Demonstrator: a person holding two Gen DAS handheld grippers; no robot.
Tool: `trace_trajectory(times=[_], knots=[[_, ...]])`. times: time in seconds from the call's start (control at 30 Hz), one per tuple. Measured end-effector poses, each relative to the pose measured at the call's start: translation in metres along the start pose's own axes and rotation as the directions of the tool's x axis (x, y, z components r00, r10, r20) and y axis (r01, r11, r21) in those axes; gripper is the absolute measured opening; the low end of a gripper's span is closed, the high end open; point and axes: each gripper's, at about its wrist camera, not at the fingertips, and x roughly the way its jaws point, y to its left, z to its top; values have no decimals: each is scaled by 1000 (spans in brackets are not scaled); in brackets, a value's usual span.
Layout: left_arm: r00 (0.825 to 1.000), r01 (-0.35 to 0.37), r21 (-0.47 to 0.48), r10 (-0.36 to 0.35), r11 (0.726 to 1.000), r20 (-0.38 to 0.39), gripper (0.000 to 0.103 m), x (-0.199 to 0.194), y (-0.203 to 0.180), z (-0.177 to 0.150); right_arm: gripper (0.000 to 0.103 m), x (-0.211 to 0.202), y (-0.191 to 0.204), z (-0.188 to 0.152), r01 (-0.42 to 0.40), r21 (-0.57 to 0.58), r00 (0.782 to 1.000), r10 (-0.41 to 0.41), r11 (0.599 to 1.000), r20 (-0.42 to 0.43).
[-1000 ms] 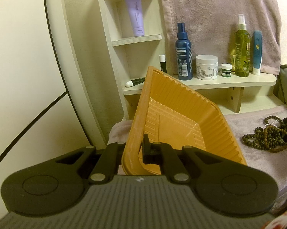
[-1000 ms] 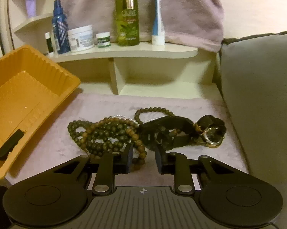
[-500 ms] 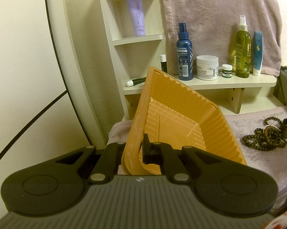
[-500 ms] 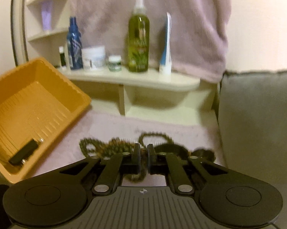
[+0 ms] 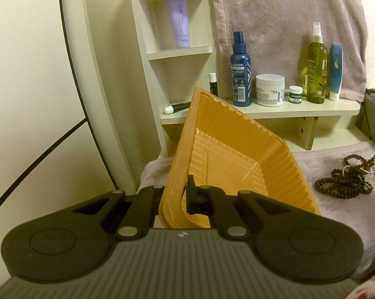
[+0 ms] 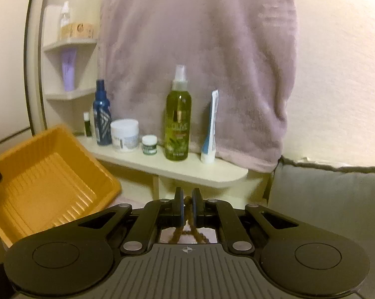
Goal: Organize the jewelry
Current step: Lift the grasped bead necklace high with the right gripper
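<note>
My left gripper (image 5: 178, 195) is shut on the near rim of an empty orange plastic tray (image 5: 239, 164) and holds it tilted. The tray also shows at the left of the right wrist view (image 6: 50, 182). My right gripper (image 6: 186, 203) is shut on a brown beaded bracelet (image 6: 187, 220), whose strands hang down between the fingers, lifted above the cloth. A pile of dark beaded bracelets (image 5: 346, 179) lies on the mauve cloth (image 5: 319, 164) right of the tray, with one strand rising toward the right edge.
A cream shelf (image 6: 177, 167) behind holds a blue spray bottle (image 5: 241, 72), a white jar (image 5: 269, 89), a small jar (image 5: 295, 94), a green bottle (image 6: 178, 122) and a tube (image 6: 210, 129). A mauve towel (image 6: 200, 57) hangs above. A grey cushion (image 6: 332, 204) is at right.
My right gripper closed on a brown bracelet in the pile and lifted it up off the cloth. The pile shifted. My left gripper kept holding the tray still.
</note>
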Motion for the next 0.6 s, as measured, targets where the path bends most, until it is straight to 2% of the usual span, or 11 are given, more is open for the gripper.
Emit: trace_trajectory(times=[0.27,0.6], knots=[[1000,2,-4,-2,1000,2,5,0,0,1,6,-11,-8,21,-13,-9,999,14,1000,39],[1000,3,-8,-3,1000,3,5,0,-1,2,6,-35,-5,61,-18,-46,989,24,999,148]])
